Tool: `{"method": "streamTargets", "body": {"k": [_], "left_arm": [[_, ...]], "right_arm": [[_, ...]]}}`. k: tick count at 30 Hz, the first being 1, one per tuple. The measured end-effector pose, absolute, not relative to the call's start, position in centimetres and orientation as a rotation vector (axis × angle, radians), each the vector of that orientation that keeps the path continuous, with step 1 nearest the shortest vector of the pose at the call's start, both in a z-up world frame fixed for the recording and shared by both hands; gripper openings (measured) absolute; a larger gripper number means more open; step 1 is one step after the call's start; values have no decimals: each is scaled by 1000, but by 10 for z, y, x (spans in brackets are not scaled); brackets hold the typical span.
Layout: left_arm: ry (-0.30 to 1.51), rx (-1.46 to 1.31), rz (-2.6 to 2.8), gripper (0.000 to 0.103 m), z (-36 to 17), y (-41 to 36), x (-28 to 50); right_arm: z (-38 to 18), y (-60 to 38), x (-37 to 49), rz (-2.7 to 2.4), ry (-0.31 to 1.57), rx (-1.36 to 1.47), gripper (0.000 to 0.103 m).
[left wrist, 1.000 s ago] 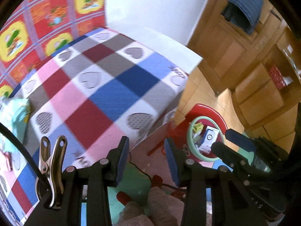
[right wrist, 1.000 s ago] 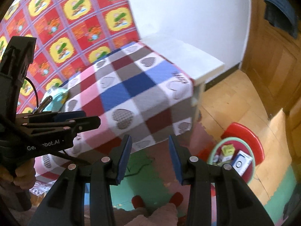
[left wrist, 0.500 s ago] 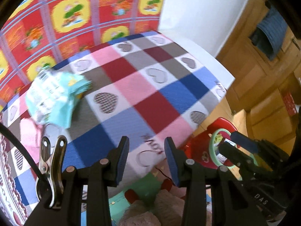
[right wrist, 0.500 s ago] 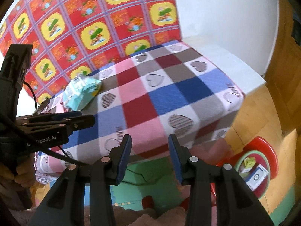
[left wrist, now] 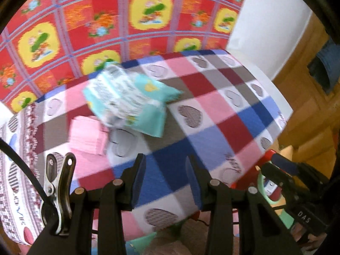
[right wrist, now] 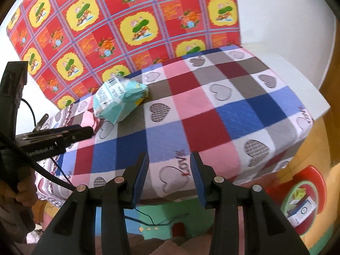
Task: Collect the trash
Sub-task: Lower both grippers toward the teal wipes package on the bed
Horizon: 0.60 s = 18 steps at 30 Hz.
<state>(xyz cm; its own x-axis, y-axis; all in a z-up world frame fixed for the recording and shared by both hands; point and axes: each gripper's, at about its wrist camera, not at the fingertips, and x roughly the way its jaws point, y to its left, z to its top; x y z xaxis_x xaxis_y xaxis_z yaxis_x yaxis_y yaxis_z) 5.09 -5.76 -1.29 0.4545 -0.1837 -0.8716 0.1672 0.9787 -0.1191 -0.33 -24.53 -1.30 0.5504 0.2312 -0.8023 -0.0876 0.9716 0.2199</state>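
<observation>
L gripper [left wrist: 165, 178] is hovering over the near part of the checkered heart blanket [left wrist: 214, 114], jaws spread wide, nothing btwn the blue pads [left wrist: 139, 180]. R gripper [right wrist: 169, 175] is likewise gaping wide and empty, hanging over the blanket's front edge near the "Love" heart print [right wrist: 174, 174]. The L gripper is also showing in the R wrist view, at far left [right wrist: 63, 135], held by a hand [right wrist: 19, 193].

Trash item: a crumpled teal-and-white plastic package [left wrist: 129, 99] is lying on the blanket toward the back-left, well ahead of both grippers, partly blurred in the L view. Just beside it, a pink folded stack [left wrist: 89, 133] is touching its near-left side.

Behind: red/yellow patterned cloth [right wrist: 119, 23] is standing upright. On the floor at right, a green-rimmed bin [right wrist: 301, 206] w/ boxes inside is sitting on a red stool [right wrist: 318, 176], well apart from the package.
</observation>
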Motion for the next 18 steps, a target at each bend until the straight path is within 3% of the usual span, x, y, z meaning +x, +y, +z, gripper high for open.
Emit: {"method": "streamTargets", "body": {"k": [18], "left_arm": [[1088,-50,-100,41,-4,24,140]], "right_arm": [[-25,-193,86,331,1063,274,54]]}}
